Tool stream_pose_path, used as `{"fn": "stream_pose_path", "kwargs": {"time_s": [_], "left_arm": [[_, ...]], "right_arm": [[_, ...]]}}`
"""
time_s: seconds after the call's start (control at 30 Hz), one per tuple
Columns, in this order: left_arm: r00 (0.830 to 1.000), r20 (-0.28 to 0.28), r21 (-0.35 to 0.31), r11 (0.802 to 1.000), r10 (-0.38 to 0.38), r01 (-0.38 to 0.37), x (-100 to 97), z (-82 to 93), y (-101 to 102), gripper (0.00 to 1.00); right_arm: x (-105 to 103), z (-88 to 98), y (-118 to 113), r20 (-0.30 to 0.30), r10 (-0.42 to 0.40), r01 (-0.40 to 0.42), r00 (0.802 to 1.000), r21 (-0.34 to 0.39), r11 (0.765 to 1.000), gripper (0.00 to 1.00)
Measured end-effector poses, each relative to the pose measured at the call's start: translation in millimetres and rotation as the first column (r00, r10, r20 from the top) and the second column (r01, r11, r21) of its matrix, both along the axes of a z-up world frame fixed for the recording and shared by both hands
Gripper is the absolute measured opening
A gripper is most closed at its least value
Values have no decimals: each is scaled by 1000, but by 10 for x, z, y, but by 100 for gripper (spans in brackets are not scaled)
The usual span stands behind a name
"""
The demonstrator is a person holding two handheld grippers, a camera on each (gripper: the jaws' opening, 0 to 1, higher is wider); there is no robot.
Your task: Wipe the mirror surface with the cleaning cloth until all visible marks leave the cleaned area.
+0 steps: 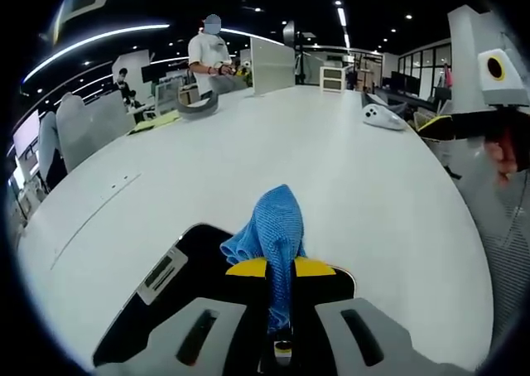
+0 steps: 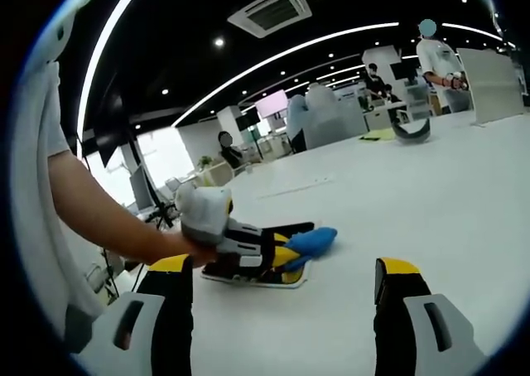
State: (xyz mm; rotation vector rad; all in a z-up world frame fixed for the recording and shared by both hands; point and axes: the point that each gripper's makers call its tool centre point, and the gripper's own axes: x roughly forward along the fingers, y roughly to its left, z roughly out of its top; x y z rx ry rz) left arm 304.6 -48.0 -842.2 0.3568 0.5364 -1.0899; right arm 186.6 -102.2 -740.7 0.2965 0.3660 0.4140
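A blue cleaning cloth [image 1: 277, 223] is bunched between the yellow tips of my left gripper [image 1: 280, 268], which is shut on it. Its free end rests at the far edge of a dark mirror [image 1: 195, 252] lying flat on the white table [image 1: 331, 169]. In the right gripper view, the left gripper [image 2: 281, 253] presses the cloth [image 2: 313, 240] over the mirror [image 2: 248, 278], with a person's hand behind it. My right gripper [image 2: 284, 267] is open above the table with nothing between its jaws. It also shows at the edge of the left gripper view as the right gripper [image 1: 451, 127].
A white device [image 1: 383, 116] lies far right on the table. A grey ring-shaped object [image 1: 199, 107] and a yellow-green sheet [image 1: 157, 122] sit at the far left. A white partition [image 1: 272, 64] stands at the back. People stand beyond the table.
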Motion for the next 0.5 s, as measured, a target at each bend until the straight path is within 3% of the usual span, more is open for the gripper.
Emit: {"fn": "stream_pose_path", "kwargs": {"time_s": [0.5], "left_arm": [[1000, 4, -7, 1000, 16, -16, 108, 2, 40, 6]], "right_arm": [[16, 0, 2, -5, 2, -2, 1000, -2, 1000, 90]]}}
